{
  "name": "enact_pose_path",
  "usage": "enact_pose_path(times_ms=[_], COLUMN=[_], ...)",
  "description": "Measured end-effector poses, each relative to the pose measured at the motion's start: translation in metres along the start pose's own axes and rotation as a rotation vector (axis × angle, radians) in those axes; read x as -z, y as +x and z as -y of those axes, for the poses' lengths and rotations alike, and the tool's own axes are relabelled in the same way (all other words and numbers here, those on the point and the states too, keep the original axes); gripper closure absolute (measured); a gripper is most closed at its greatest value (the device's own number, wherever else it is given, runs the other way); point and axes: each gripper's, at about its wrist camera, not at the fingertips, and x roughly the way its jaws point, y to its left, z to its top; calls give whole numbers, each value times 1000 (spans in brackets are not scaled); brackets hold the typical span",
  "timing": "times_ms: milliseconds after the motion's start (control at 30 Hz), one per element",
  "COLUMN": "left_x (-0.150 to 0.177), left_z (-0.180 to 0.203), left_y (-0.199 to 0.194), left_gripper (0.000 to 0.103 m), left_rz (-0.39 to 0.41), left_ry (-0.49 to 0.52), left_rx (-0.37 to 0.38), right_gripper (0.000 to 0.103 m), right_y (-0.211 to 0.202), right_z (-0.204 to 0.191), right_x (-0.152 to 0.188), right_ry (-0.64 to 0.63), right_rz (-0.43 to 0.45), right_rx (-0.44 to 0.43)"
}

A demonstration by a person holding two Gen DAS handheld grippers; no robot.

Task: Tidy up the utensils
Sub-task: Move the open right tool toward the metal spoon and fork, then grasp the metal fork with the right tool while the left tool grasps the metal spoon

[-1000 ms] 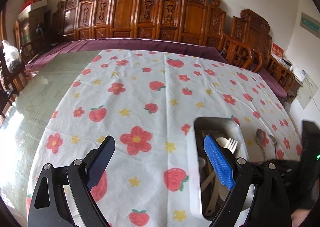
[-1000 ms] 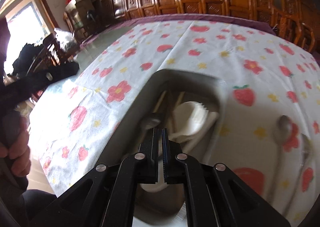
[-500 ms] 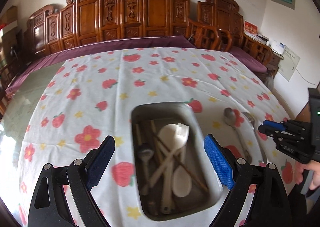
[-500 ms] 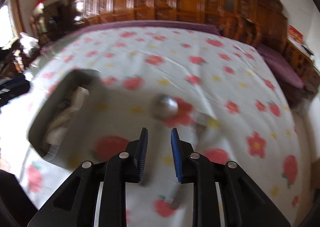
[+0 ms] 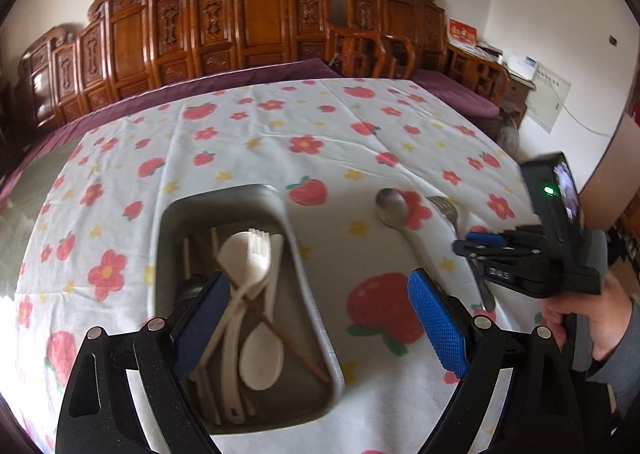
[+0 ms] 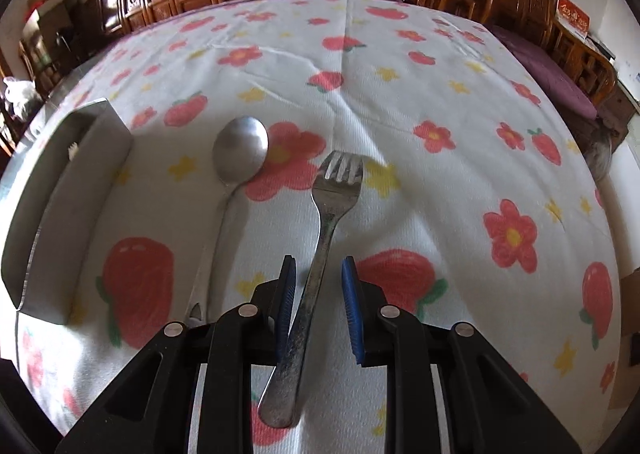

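Note:
A metal tray (image 5: 299, 294) on the flowered cloth holds white plastic spoons (image 5: 260, 358), a white fork (image 5: 261, 242) and chopsticks. My left gripper (image 5: 316, 280) hangs wide open above the tray's near right side, holding nothing. To the right of the tray lie a metal spoon (image 5: 392, 207) and a metal fork (image 5: 444, 206). In the right wrist view my right gripper (image 6: 318, 261) stands low over the metal fork (image 6: 340, 181), its blue pads on either side of the handle with gaps showing. The metal spoon (image 6: 240, 153) lies just left of the fork, beside the tray (image 6: 68, 189).
A person's hand (image 5: 592, 318) holds the right gripper (image 5: 466, 246) at the table's right edge. Carved wooden chairs (image 5: 256, 21) line the far side. A strawberry-and-flower cloth (image 6: 400, 93) covers the table, with a purple cloth (image 5: 240, 81) under it at the far edge.
My right gripper went from shut over the tray to open over the fork, moving right and down. The left gripper swung right, so the tray now lies under it.

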Motion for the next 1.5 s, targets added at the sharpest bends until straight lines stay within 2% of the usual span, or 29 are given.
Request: enact_pose_path(times_ms=[67,200,367,567,633,767,1133,1300,1400,1500], left_x=[2,8,11,7,2,-5,-14,-17,-19,-18], left_z=[9,28,52,78,90,104,104,111,111,111], left_y=[2,11,21,29,38,56,132,142,143,142], left_gripper=[16,16,16,17,25,33,70,77,93,94], left_rz=[-3,-24,-51,-69,-83,-109,-259,-256,-258,-253], left_ry=[12,48,82,102,121,131,33,55,56,63], left_rx=[1,-14,-42,-48,-48,-35,-12,-35,-46,-53], right_gripper=[79,91,94,95,95,94,94,94,94,94], right_y=[0,-3,-12,-38,-47,-58,-56,-59,-60,-61], right_z=[0,1,18,44,54,63,76,79,78,76], right_x=[0,4,17,36,42,49,56,55,55,55], right_ry=[-9,-52,-52,-38,-28,-27,-8,1,-5,-11], right_rz=[-9,-44,-49,4,23,52,54,64,70,74], right_rx=[7,-3,-30,-55,-70,-69,-104,-113,-114,-115])
